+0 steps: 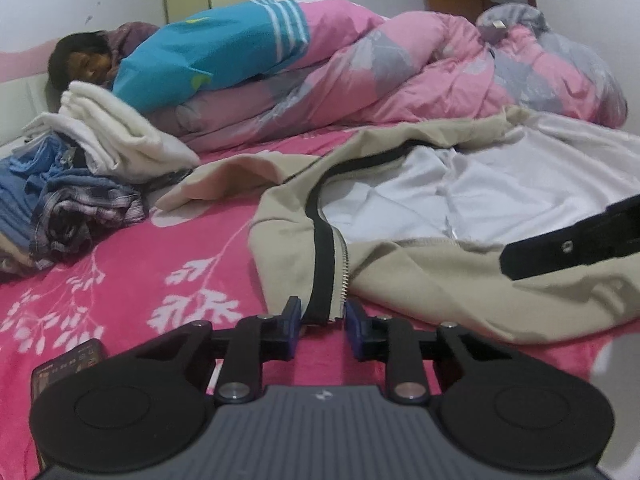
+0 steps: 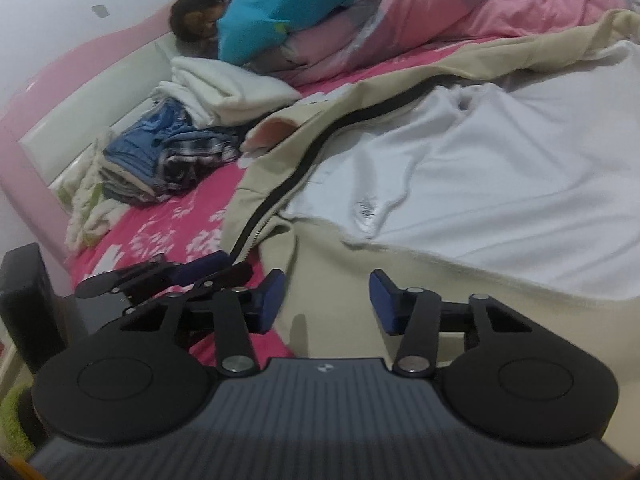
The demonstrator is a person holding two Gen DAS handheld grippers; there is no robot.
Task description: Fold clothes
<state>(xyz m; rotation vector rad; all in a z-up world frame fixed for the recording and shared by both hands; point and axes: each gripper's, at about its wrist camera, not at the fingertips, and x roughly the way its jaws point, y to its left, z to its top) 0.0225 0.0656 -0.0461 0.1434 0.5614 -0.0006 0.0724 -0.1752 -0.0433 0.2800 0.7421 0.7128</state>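
The bed (image 1: 120, 272) w/ pink floral sheet carries a beige jacket (image 1: 420, 280), lying open, white lining up, from centre to 3 o'clock in left view. Pile of folded clothes (image 1: 80, 184) sits at 9 o'clock. Left tongs (image 1: 322, 314) have narrowed round the zipper hem corner (image 1: 326, 308); whether pads press yet, can't tell. Right tongs (image 2: 327, 304) are released, half-spread over the beige hem, nothing gripped. Best: pinch both hem points firmly, lift evenly, keep zipper edge straight.
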